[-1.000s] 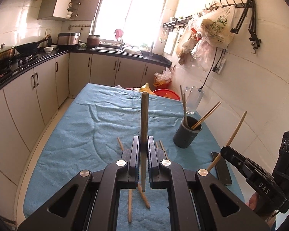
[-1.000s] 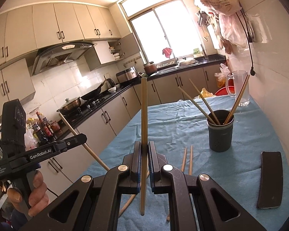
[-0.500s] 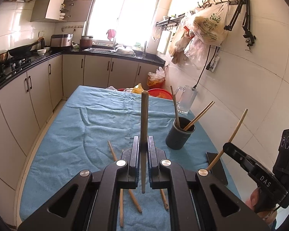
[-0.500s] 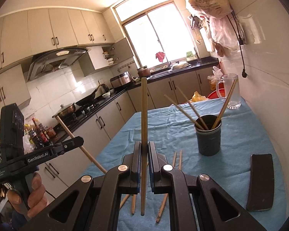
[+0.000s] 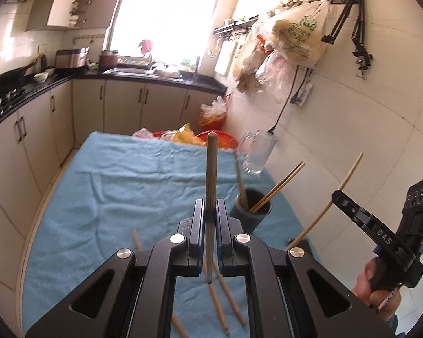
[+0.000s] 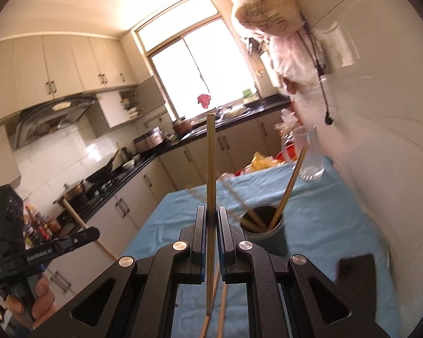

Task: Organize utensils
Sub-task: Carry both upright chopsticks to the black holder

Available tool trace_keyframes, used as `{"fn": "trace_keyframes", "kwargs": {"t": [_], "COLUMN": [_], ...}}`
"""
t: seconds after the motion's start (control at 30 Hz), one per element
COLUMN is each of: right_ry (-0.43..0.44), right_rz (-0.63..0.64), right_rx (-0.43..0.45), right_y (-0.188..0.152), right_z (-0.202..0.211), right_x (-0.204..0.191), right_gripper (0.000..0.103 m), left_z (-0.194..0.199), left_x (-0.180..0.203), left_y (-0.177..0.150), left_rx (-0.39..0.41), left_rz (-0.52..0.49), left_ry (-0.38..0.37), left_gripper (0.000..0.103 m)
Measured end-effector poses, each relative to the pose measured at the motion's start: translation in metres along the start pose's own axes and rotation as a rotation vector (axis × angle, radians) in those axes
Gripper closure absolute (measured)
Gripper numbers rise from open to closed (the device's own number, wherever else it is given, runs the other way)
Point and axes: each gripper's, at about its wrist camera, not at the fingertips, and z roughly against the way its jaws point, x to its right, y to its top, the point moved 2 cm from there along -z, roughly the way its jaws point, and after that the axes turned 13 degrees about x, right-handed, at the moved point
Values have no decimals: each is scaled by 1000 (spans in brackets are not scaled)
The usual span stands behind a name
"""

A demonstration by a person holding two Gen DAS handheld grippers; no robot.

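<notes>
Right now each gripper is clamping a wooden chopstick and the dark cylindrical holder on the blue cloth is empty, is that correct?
Not quite: the dark cylindrical holder already has chopsticks in it, as both wrist views show. The rest stands: the left gripper and right gripper each clamp a wooden chopstick above the blue cloth.

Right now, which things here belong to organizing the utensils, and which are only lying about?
For the job:
- left gripper, holding a chopstick
- right gripper, holding a chopstick
- dark holder cup
- loose chopsticks on the blue cloth

Lying about:
- glass mug
- flat black object
</notes>
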Motion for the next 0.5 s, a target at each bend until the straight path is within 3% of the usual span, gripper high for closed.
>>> {"fn": "trace_keyframes", "kwargs": {"t": [0.5], "right_ry": [-120], "right_rz": [-12], "right_rx": [134], "right_y": [72], "right_z": [-47], "right_x": [37], "right_gripper": [96], "left_z": [-84], "left_x": [64], "left_y": [75], "left_rx": [78], "left_rz": [-12], "left_ry": [-86], "left_gripper": [97]}}
